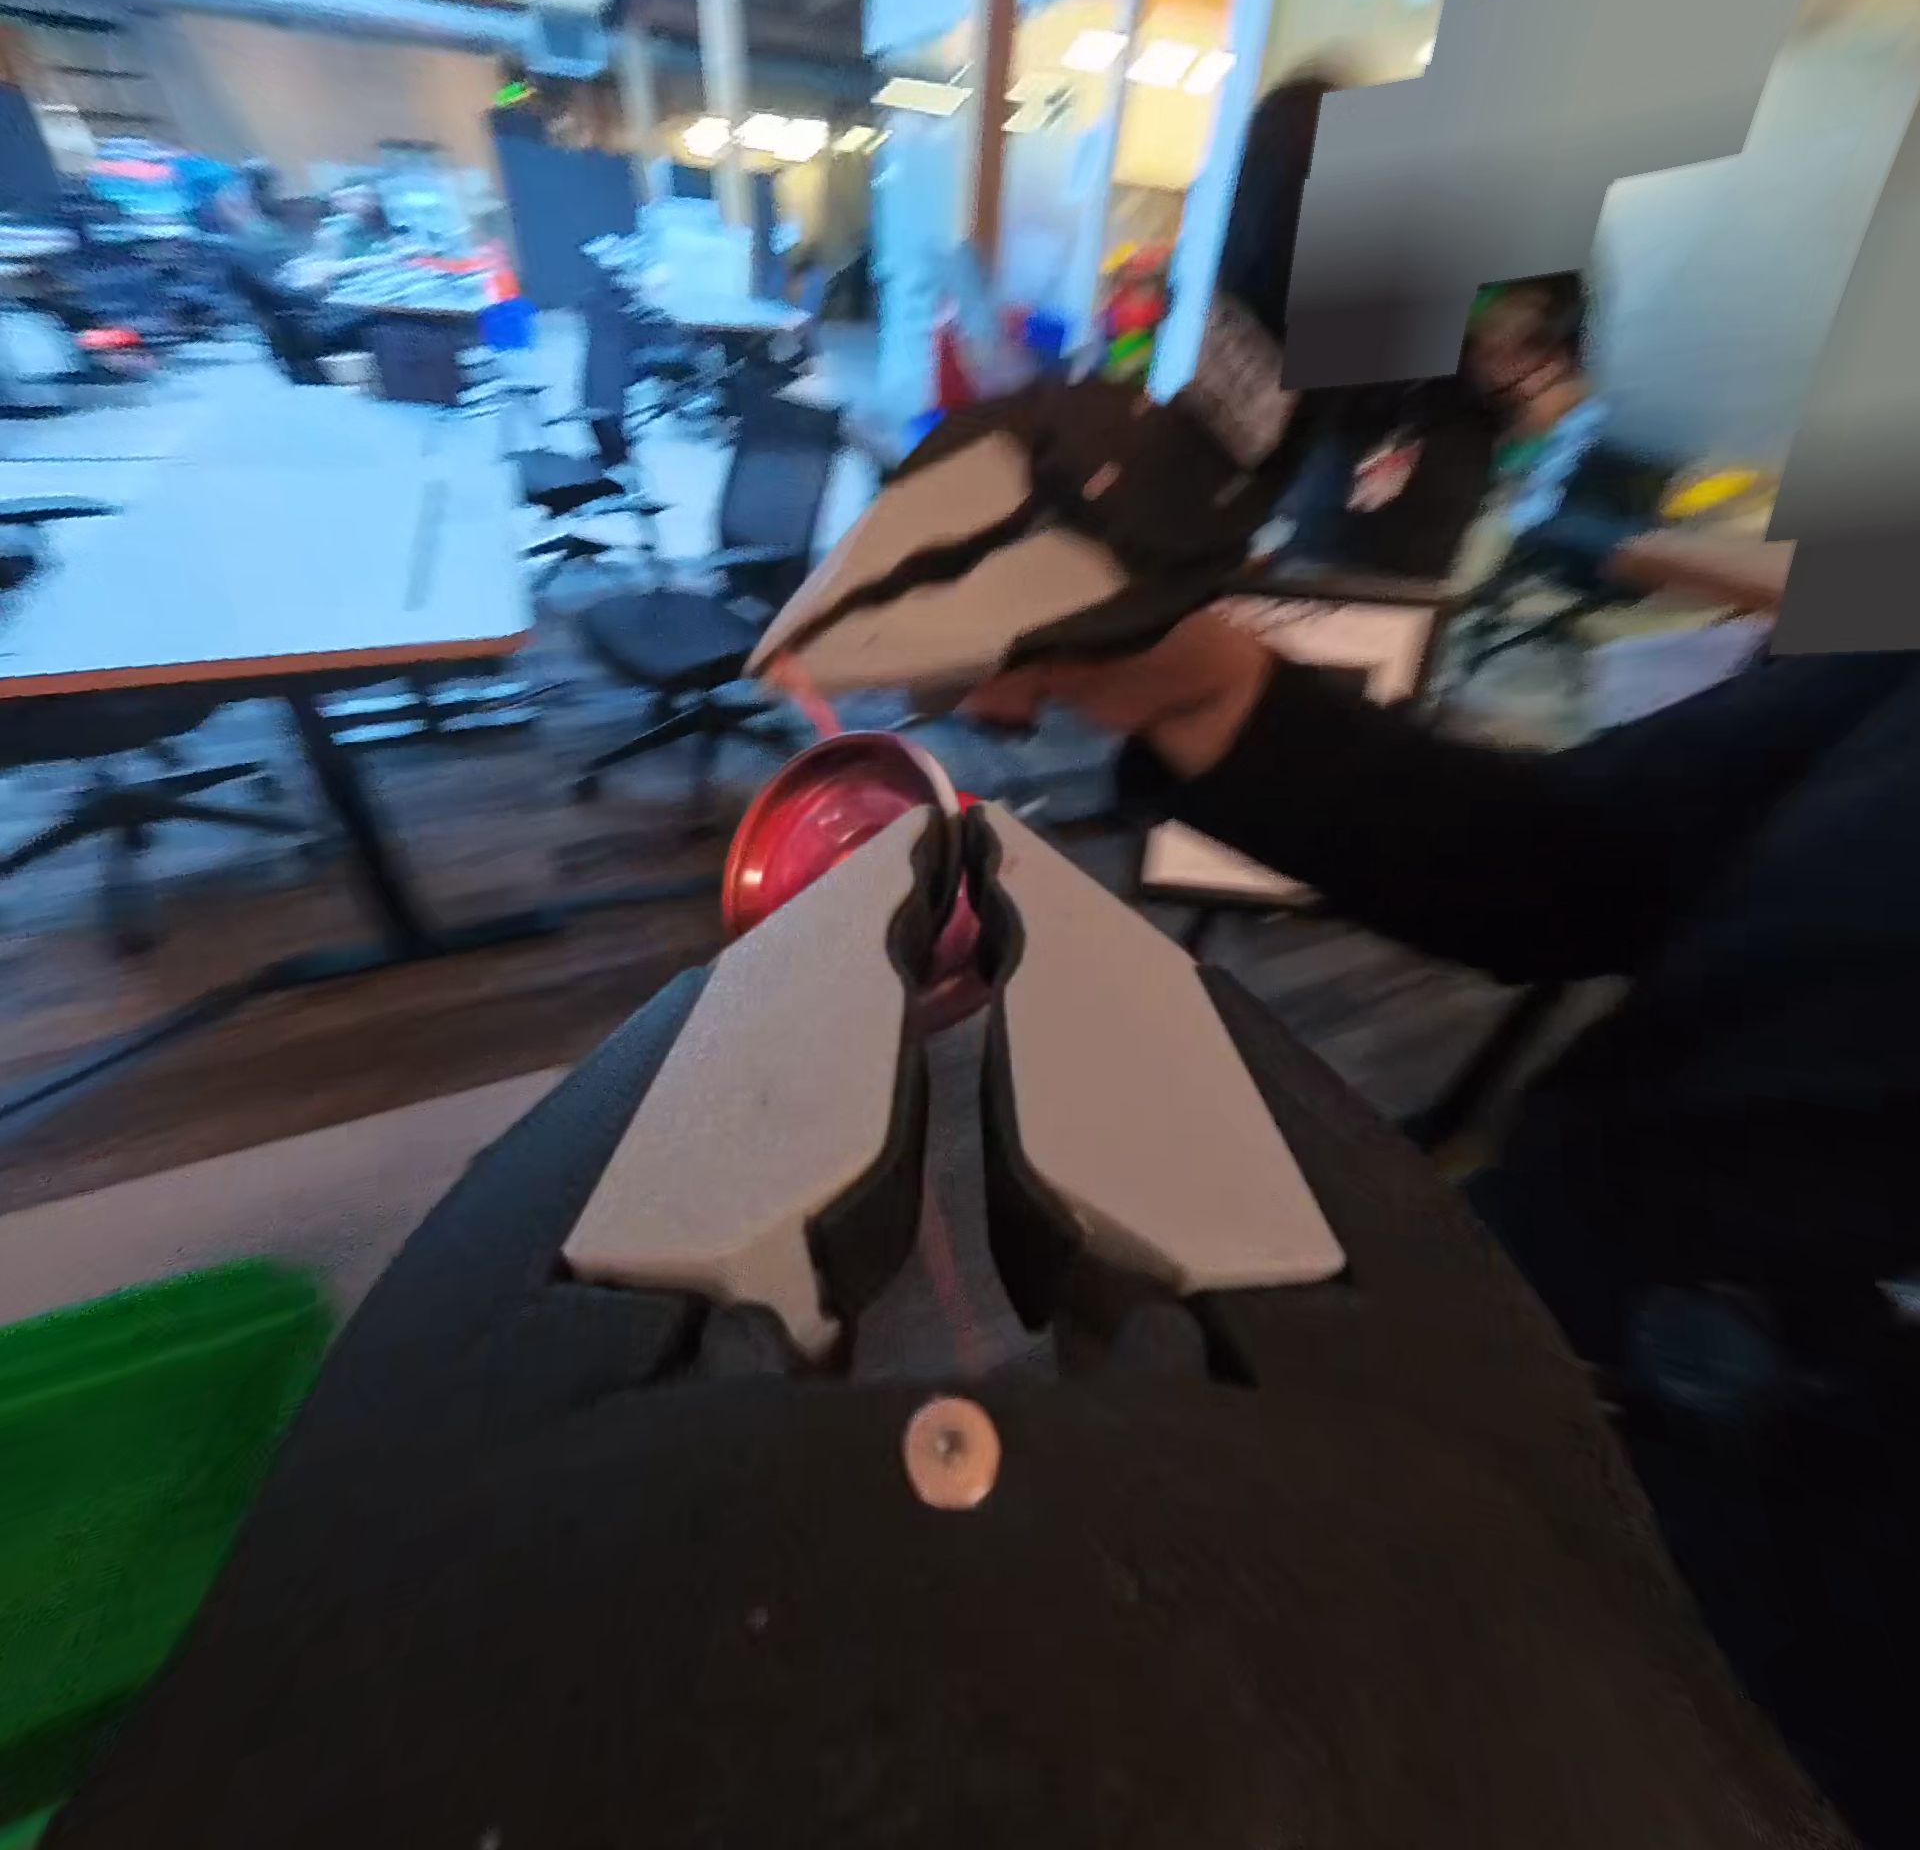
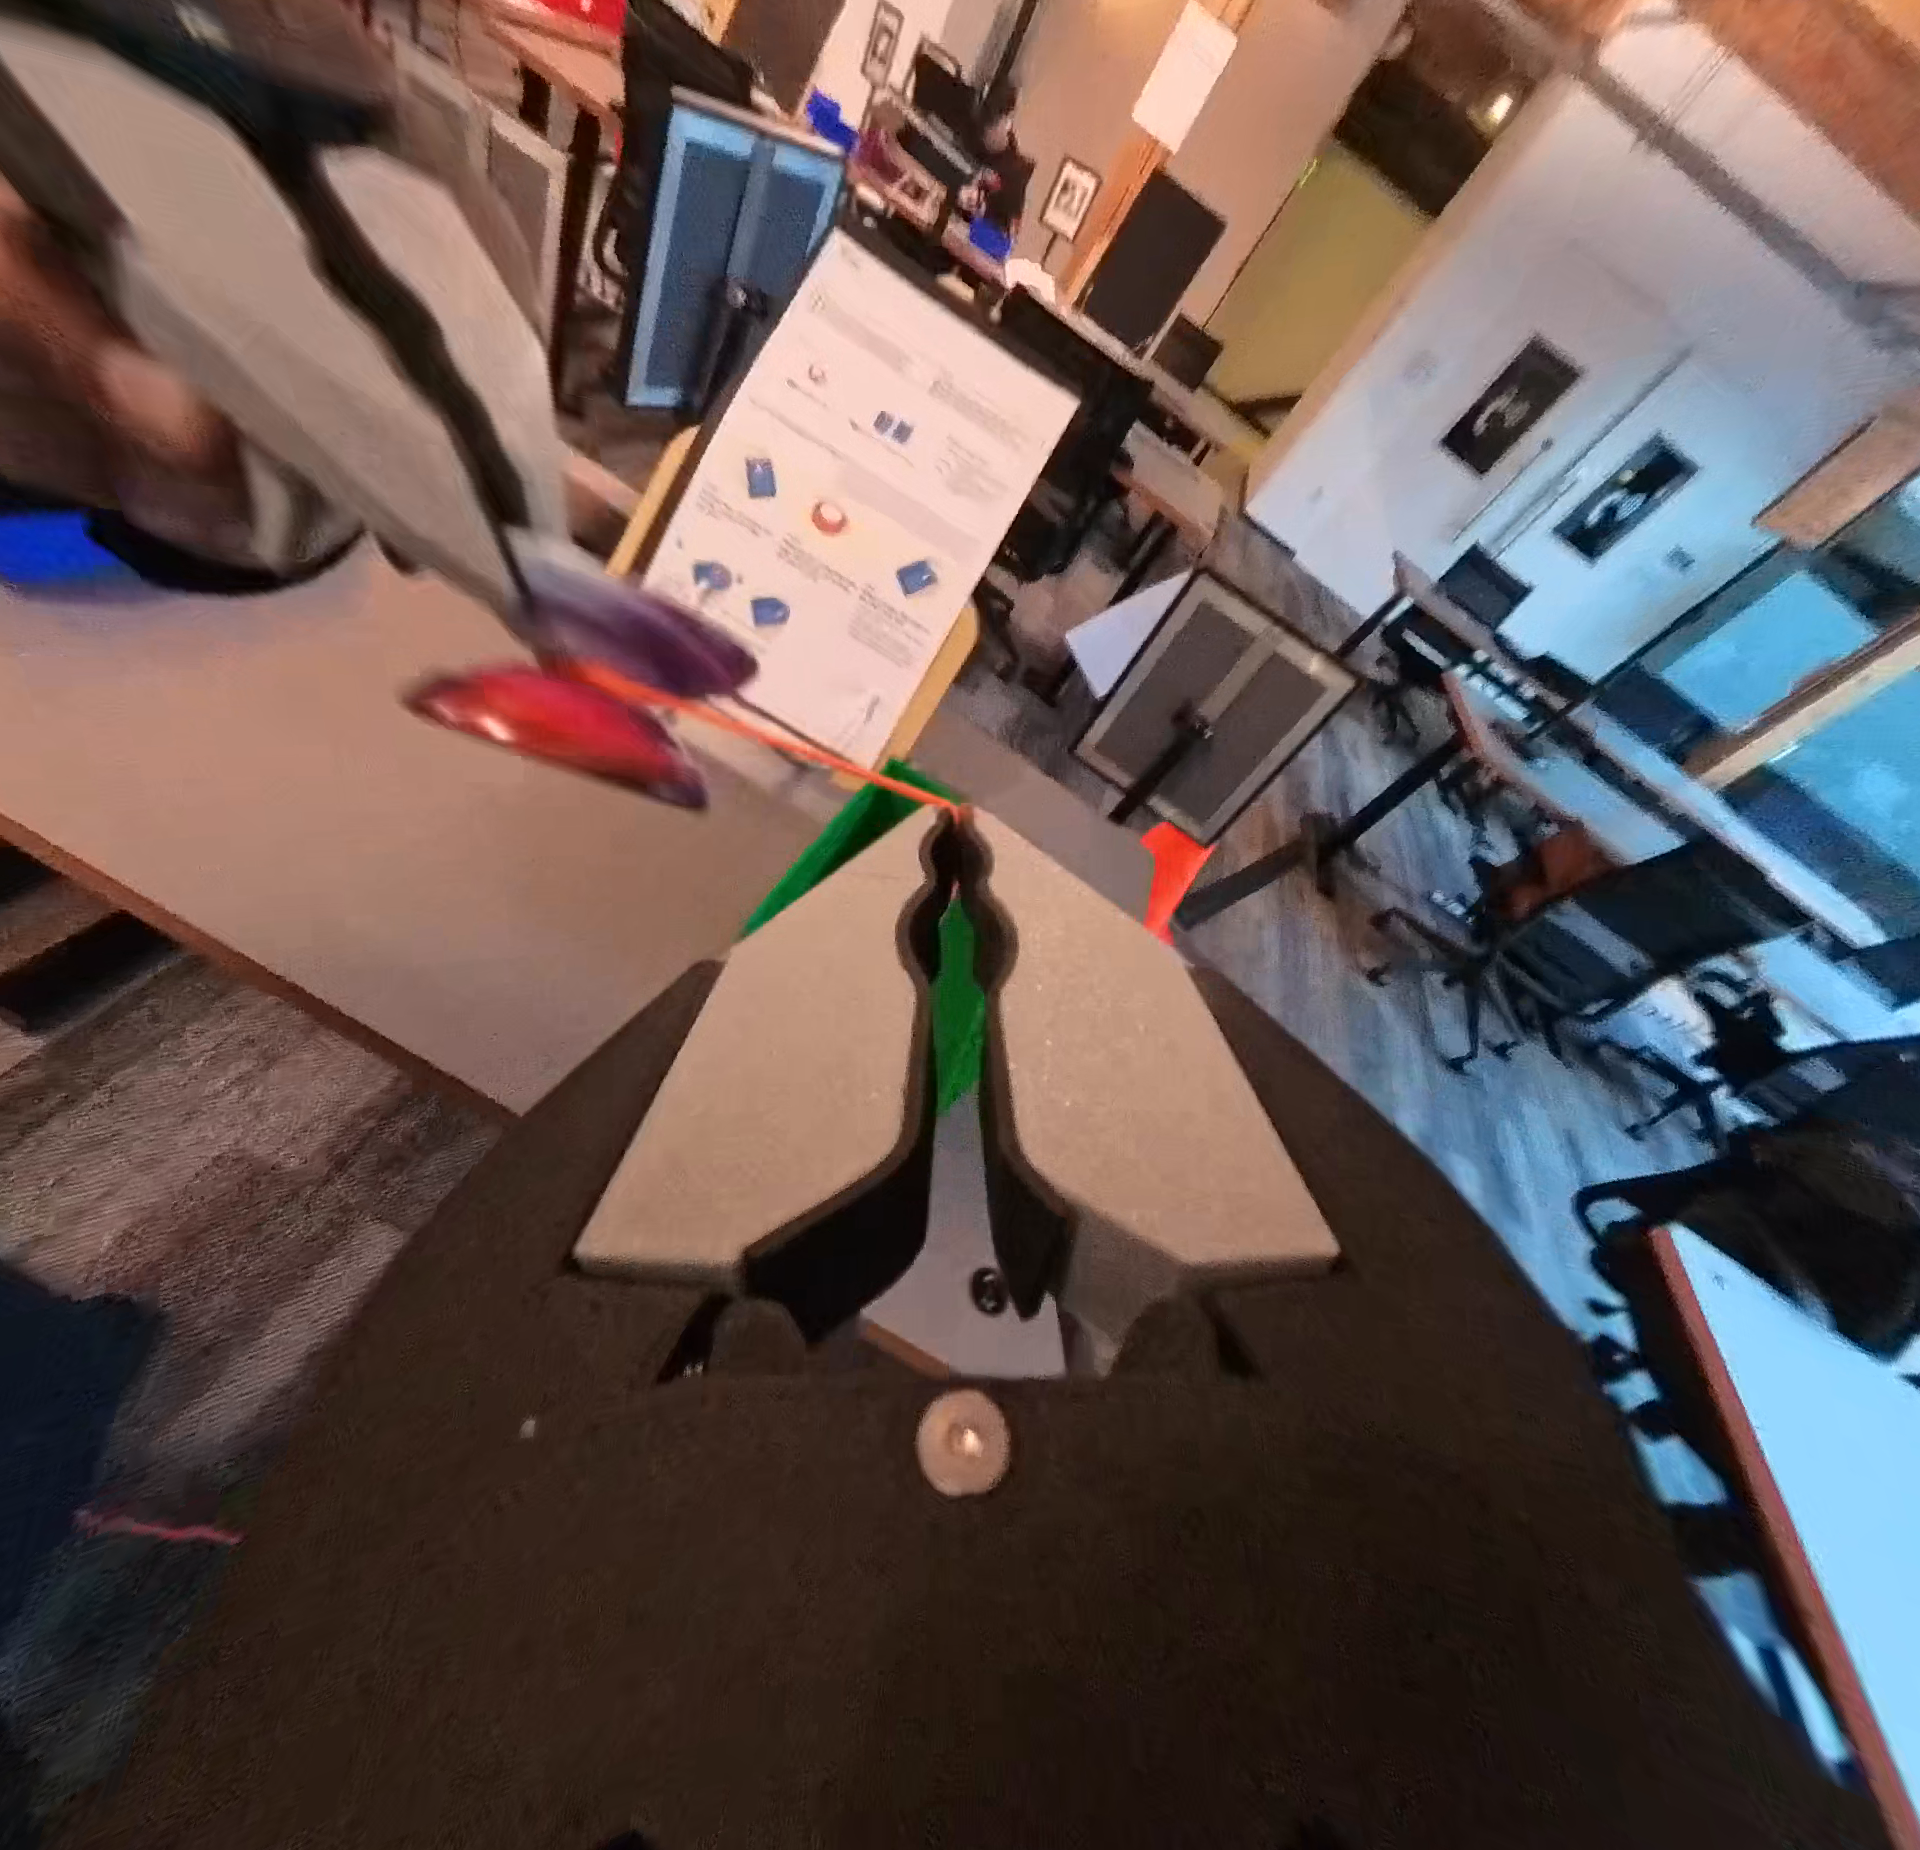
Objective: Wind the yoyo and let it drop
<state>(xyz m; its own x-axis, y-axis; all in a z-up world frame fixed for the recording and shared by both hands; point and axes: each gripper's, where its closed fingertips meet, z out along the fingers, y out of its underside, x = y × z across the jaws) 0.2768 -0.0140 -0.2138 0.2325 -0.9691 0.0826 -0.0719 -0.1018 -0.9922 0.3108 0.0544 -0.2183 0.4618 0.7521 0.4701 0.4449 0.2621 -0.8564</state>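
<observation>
My left gripper (image 1: 956, 824) is shut on the rim of one half of a red metal yoyo (image 1: 821, 844), held in the air. The right wrist view shows the same grasp at upper left, the left gripper (image 2: 520, 579) pinching the yoyo (image 2: 561, 720) at the upper half's rim. An orange-pink string (image 2: 790, 746) runs taut from the yoyo's groove to my right gripper (image 2: 956, 818), which is shut on the string at its very tips. In the left wrist view the right gripper (image 1: 764, 657) sits just above the yoyo, with the string (image 1: 810, 704) running down to it.
A tan table (image 2: 260, 865) lies below the yoyo, with a green object (image 2: 862, 834) and a white poster board (image 2: 862, 512) behind it. Office chairs (image 1: 707, 616) and a white table (image 1: 260, 553) stand to the left. A seated person (image 1: 1538, 429) is behind, to the right. Tip to tip, the grippers are about 8 cm apart.
</observation>
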